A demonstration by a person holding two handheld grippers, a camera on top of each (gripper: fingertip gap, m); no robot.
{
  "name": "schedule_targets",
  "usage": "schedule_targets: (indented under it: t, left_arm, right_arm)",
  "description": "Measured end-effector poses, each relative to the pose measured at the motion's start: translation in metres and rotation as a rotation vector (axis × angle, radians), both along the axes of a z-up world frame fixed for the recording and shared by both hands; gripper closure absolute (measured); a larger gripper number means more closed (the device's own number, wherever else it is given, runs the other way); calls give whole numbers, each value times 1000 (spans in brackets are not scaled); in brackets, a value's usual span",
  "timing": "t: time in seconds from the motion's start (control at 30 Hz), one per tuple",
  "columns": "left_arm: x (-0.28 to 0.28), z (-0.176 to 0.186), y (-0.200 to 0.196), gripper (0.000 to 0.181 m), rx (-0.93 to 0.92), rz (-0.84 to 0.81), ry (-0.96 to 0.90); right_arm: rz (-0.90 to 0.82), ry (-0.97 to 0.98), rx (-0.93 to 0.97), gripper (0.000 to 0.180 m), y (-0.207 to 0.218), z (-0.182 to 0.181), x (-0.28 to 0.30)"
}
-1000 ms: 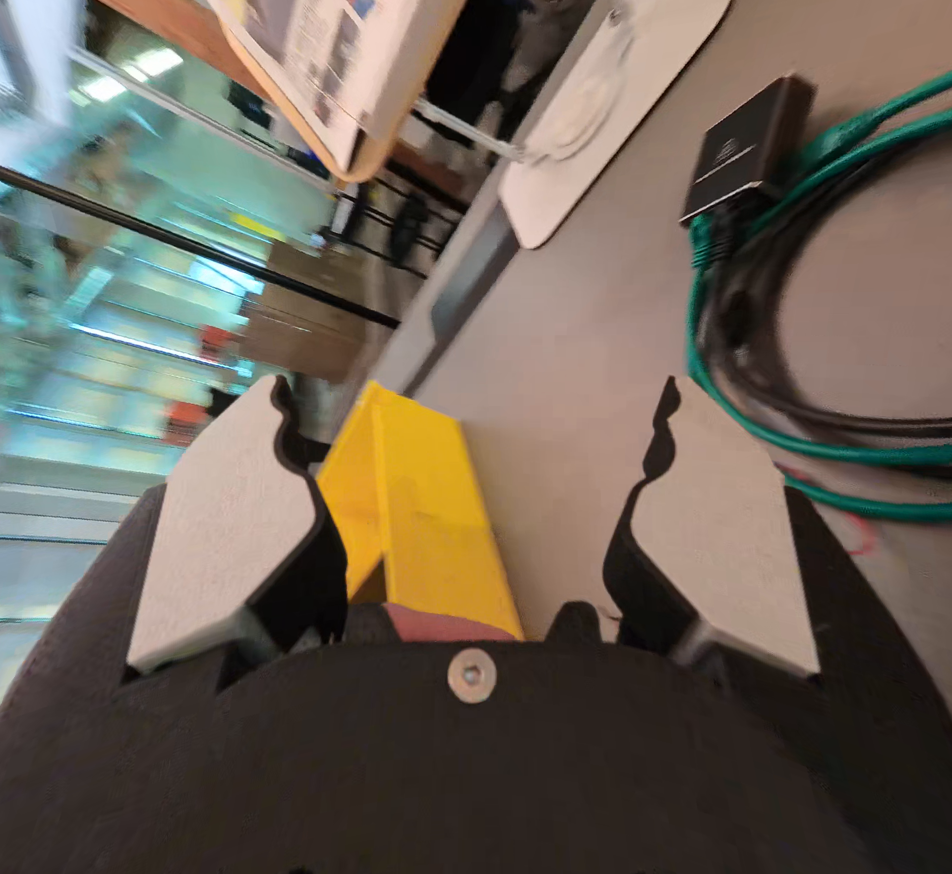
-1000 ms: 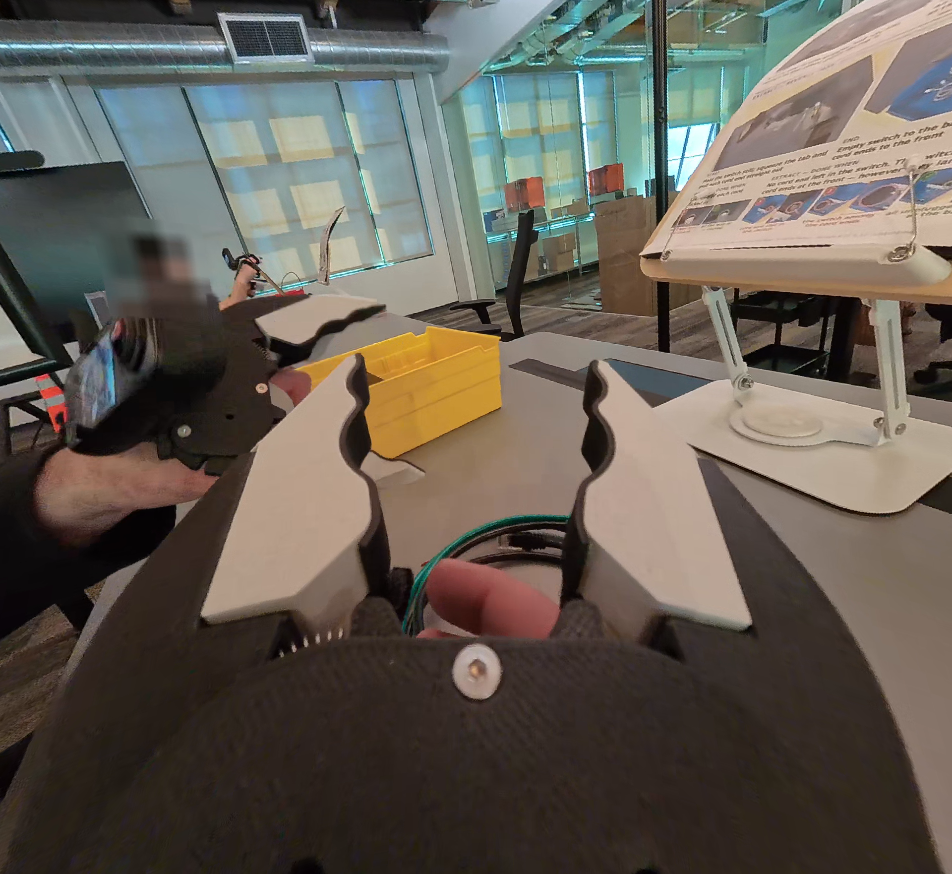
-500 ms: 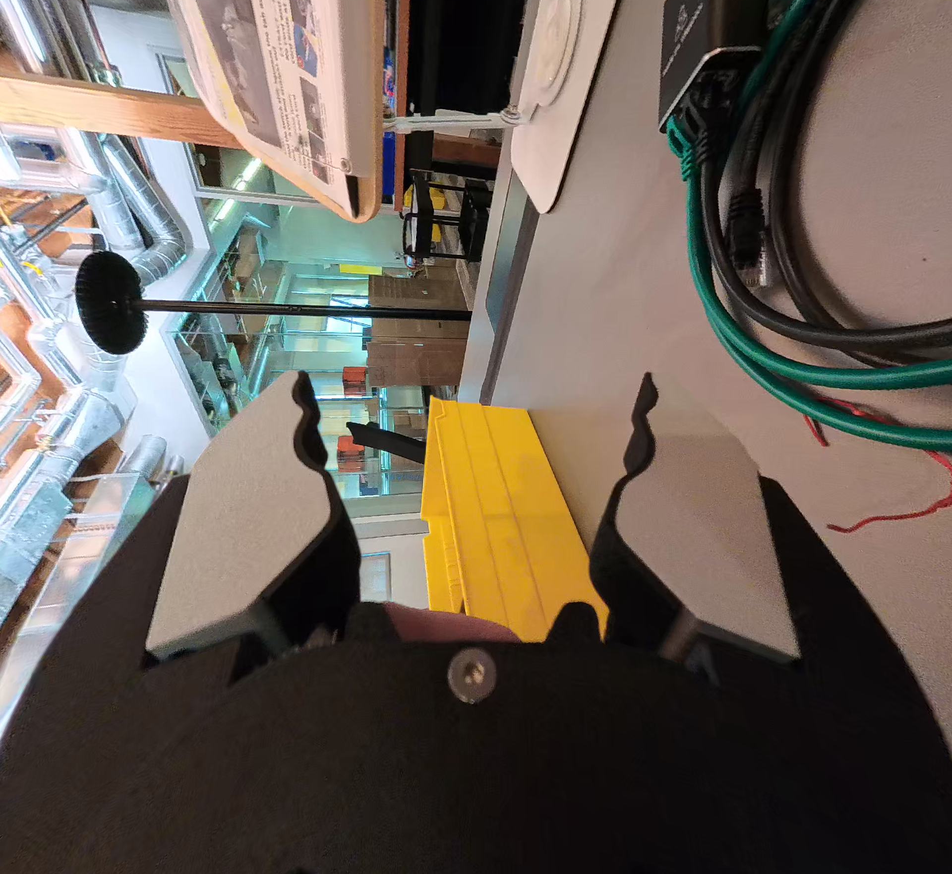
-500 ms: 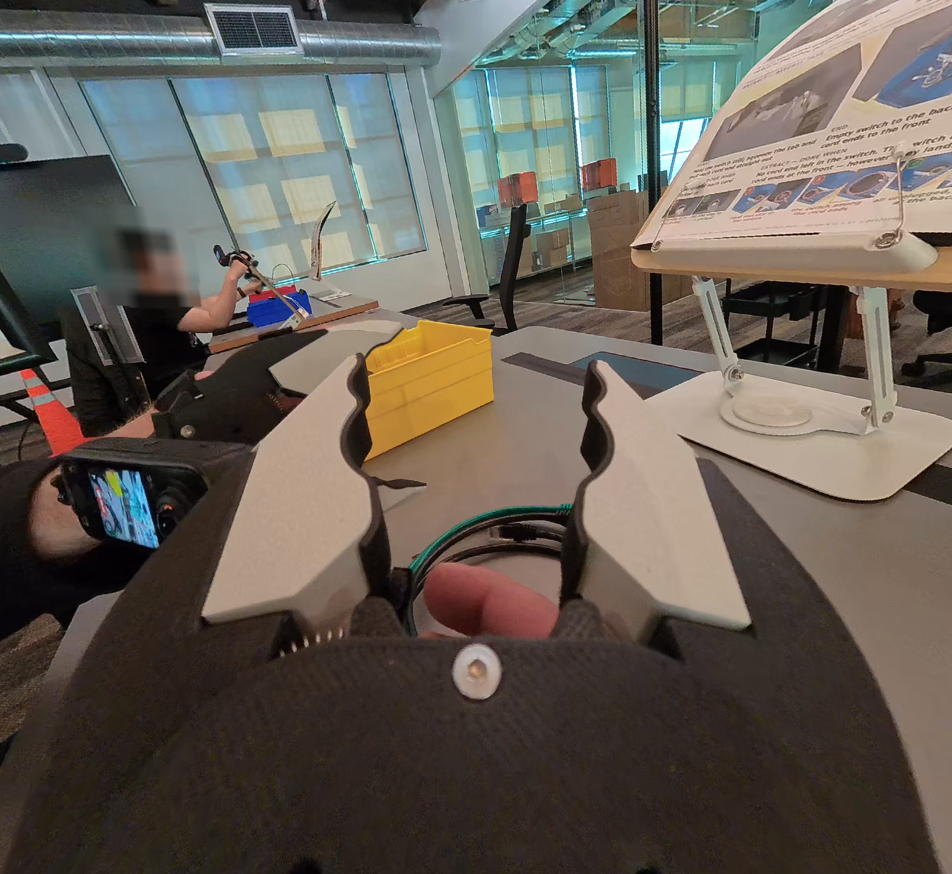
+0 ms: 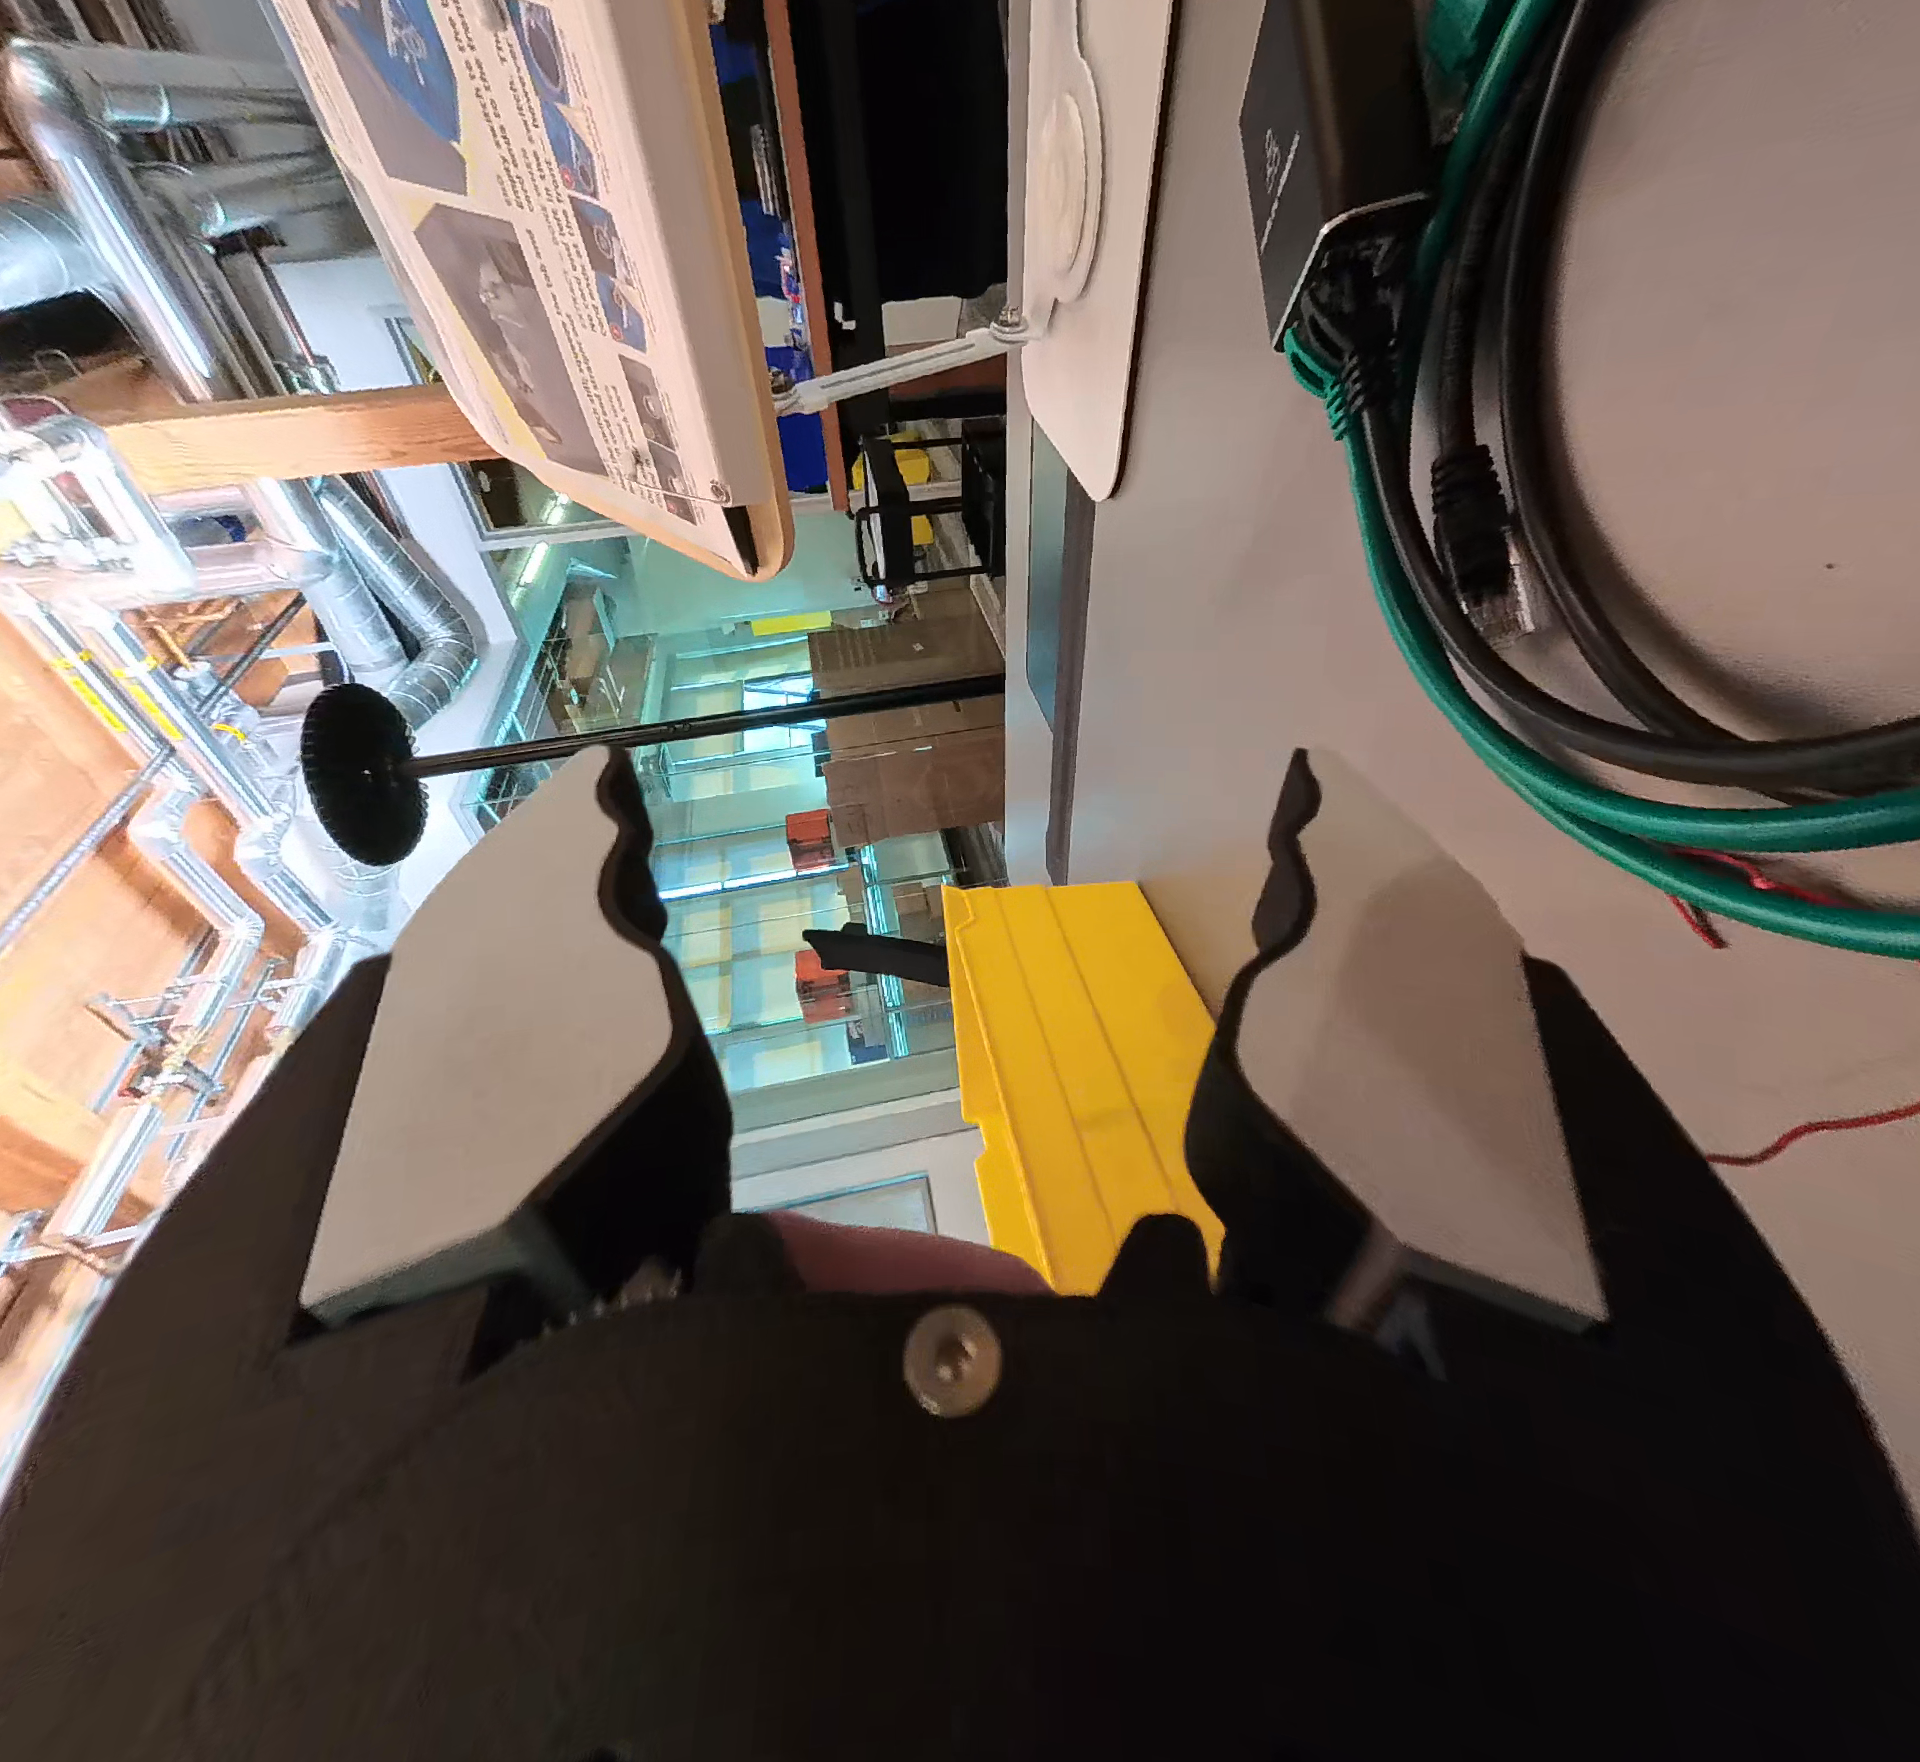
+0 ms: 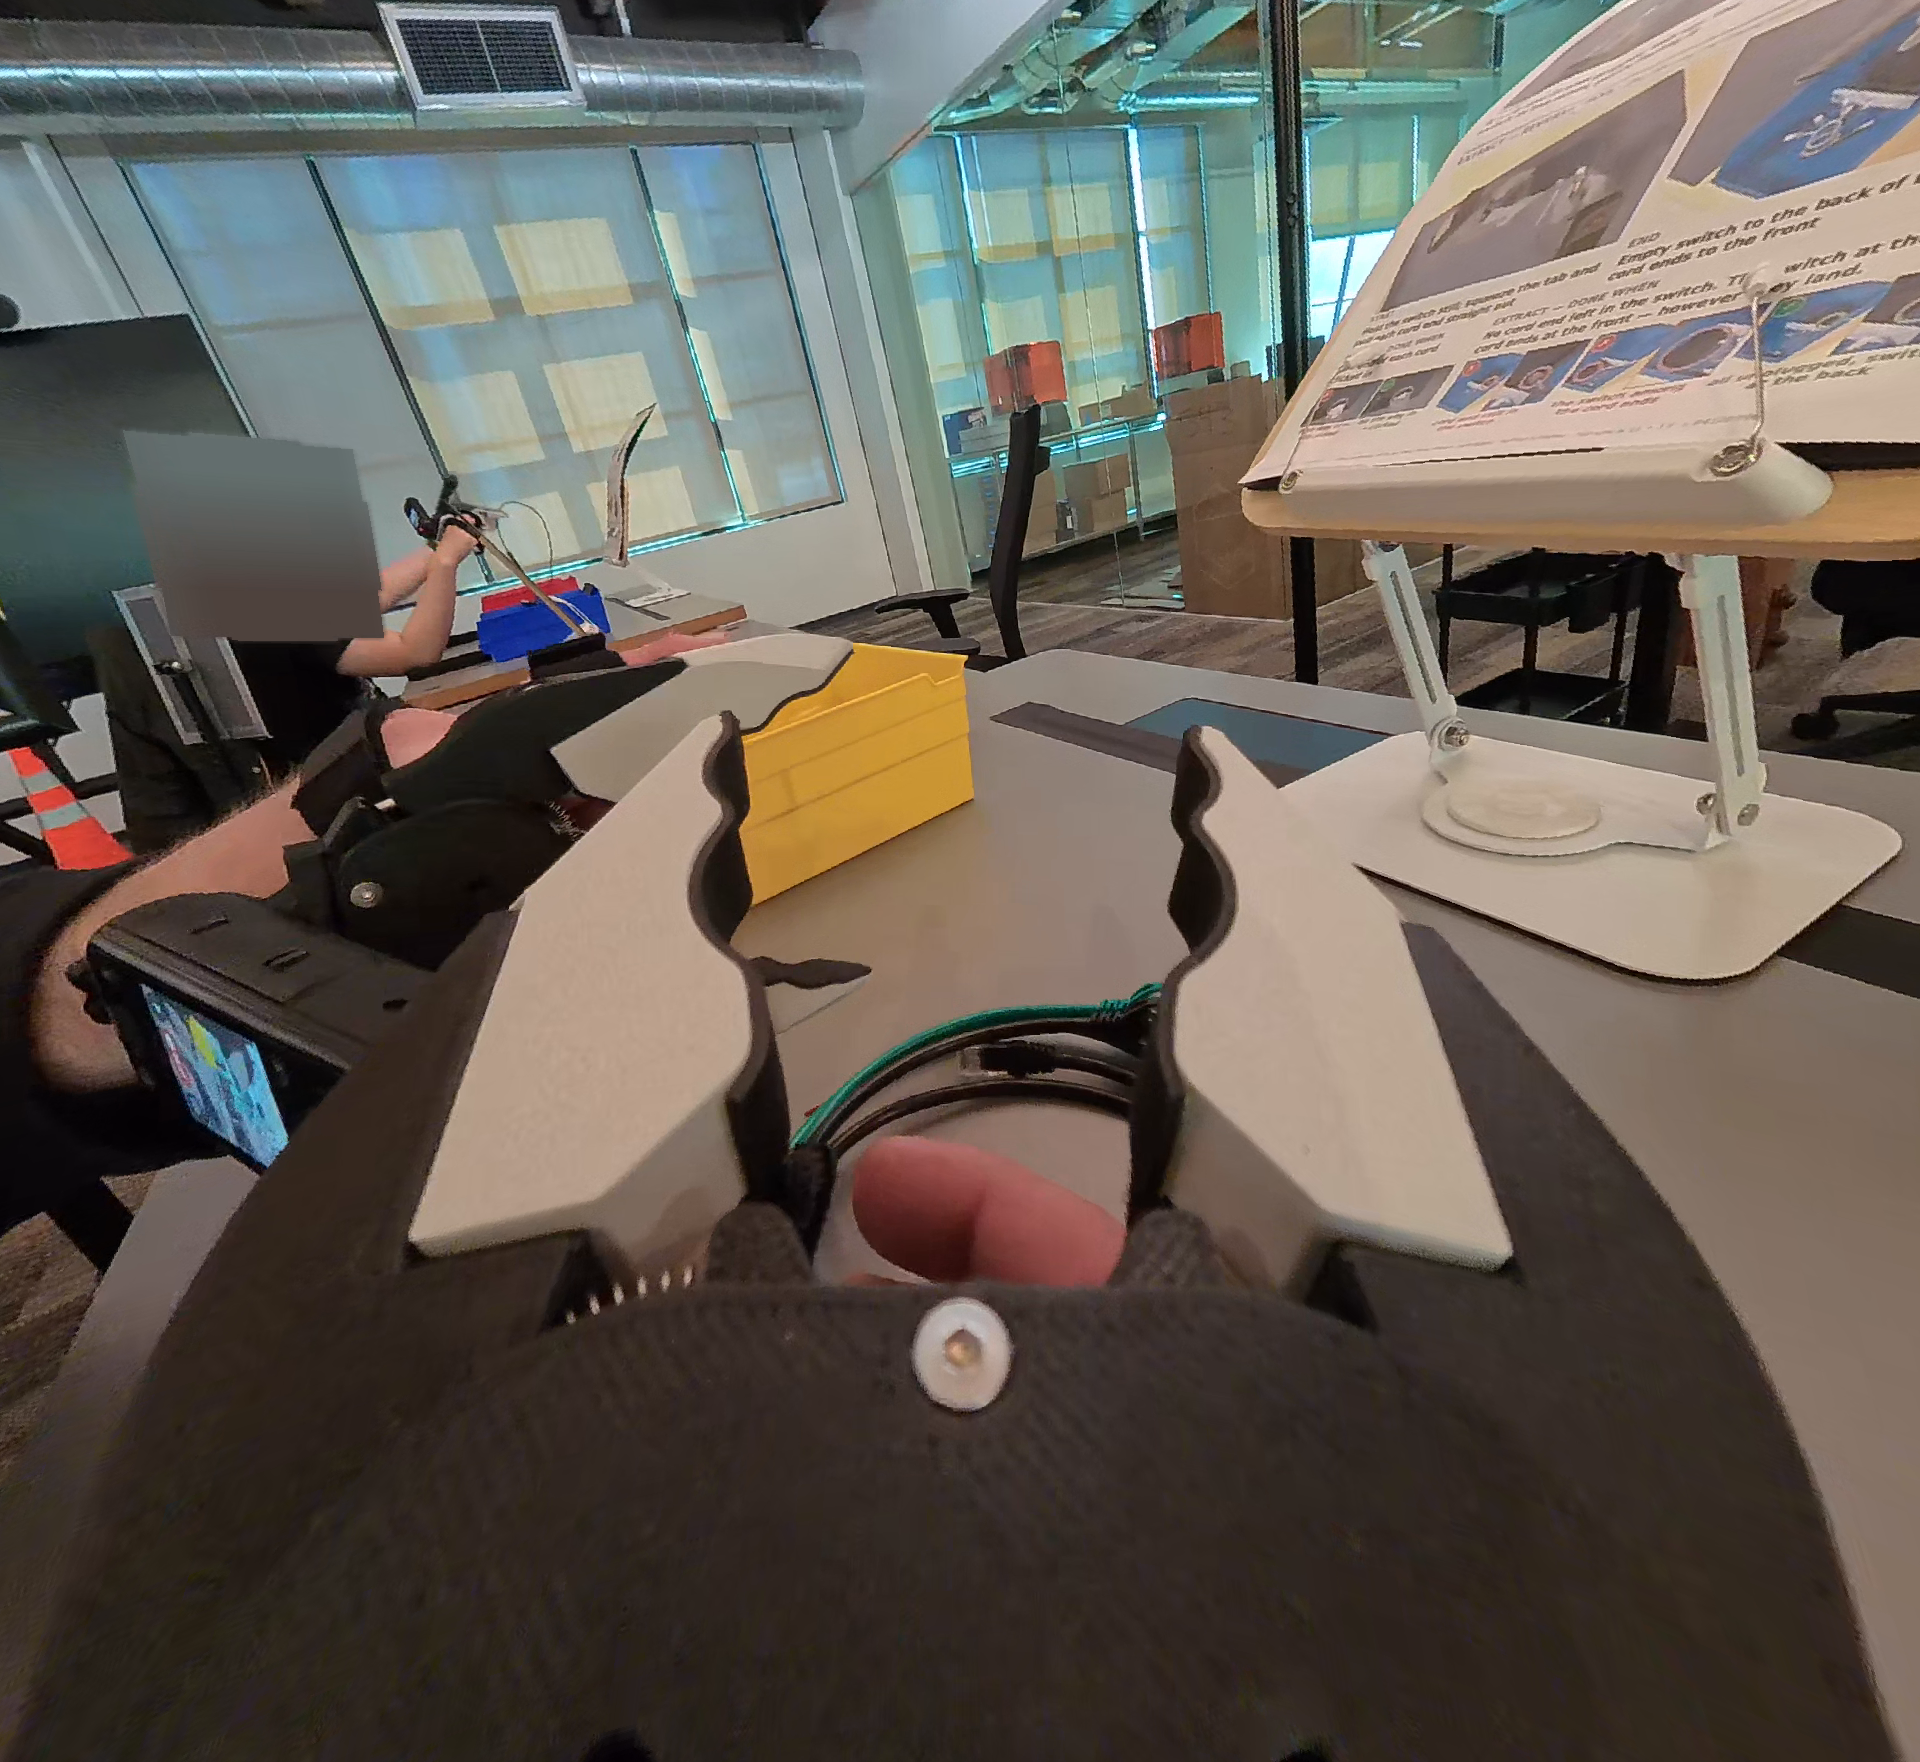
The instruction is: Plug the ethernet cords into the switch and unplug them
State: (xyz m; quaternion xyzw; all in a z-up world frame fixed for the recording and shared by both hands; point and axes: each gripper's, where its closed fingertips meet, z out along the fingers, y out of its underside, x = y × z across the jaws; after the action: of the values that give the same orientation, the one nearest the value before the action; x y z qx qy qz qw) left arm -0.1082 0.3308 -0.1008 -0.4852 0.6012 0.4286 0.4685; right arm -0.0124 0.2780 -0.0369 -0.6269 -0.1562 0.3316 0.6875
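A small black switch [image 5: 1330,154] lies on the grey table [image 5: 1195,673] with a green and a black plug [image 5: 1340,341] in its near end. Green cords [image 5: 1558,777] and black cords [image 5: 1621,725] coil beside it. One loose black plug [image 5: 1481,559] lies inside the coil. My left gripper [image 5: 956,777] is rolled on its side, open and empty, short of the coil. My right gripper [image 6: 961,746] is open and empty, with the cords [image 6: 997,1058] low between its fingers. The switch is hidden in the right wrist view.
A yellow bin [image 5: 1070,1068] stands on the table just past my left gripper; it also shows in the right wrist view [image 6: 862,756]. A white document stand [image 6: 1621,839] holds a printed sheet at the right. The left gripper's upper finger [image 6: 727,673] shows at left. A person sits at a far table. Tip to tip, the grippers are about 12 cm apart. Between my left fingertips and the loose black plug [image 5: 1481,559] there is roughly 7 cm. It turns up in the right wrist view [image 6: 1001,1060] as well. My left gripper's tips are some 12 cm from the small black switch [image 5: 1330,154].
My left gripper has rolled and swung toward the cords, so the switch and coil now show larger and sharper. My right gripper has barely moved. Both stay open.
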Motion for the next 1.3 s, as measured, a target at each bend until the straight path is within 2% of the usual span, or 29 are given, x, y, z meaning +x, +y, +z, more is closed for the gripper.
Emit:
schedule_targets:
  t: [0.07,0.1,0.17,0.23,0.53,0.63,0.7,0.77,0.87,0.97,1.17,1.3]
  left_arm:
    - [3,0,-1,78,0,-21,-20]
    - [8,2,-5,98,1,-63,-56]
    - [18,-2,-17,172,-82,-154,-128]
    - [23,-3,-23,181,-128,-191,-155]
    - [43,27,-37,181,-22,-338,-268]
    - [61,26,-53,180,-200,-478,-460]
    - [76,26,-74,180,-427,-612,-631]
    - [86,40,-97,180,-608,-771,-795]
    - [96,58,-129,180,-811,-984,-910]
    - [104,67,-141,179,-938,-1061,-972]
    - [122,74,-156,178,-1064,-1154,-1012]
    - [136,76,-160,163,-1119,-1156,-1043]
  right_arm:
    - [0,0,-2,100,1,-2,1]
    - [-1,0,-4,100,1,-2,1]
    - [-4,-5,-5,104,1,-3,1]
    - [-4,-6,-2,106,0,-3,1]
    - [-58,-31,-6,105,-10,-5,9]
    - [-91,-41,4,105,-16,-2,16]
    - [-116,-37,3,105,-22,-2,23]
    - [-140,-30,-1,106,-29,-2,30]
    - [-168,-25,-5,106,-39,-3,39]
    - [-187,-32,-10,106,-47,-7,46]
    - [-239,-40,-6,106,-63,-8,69]
    - [-273,-51,-2,106,-73,-9,84]
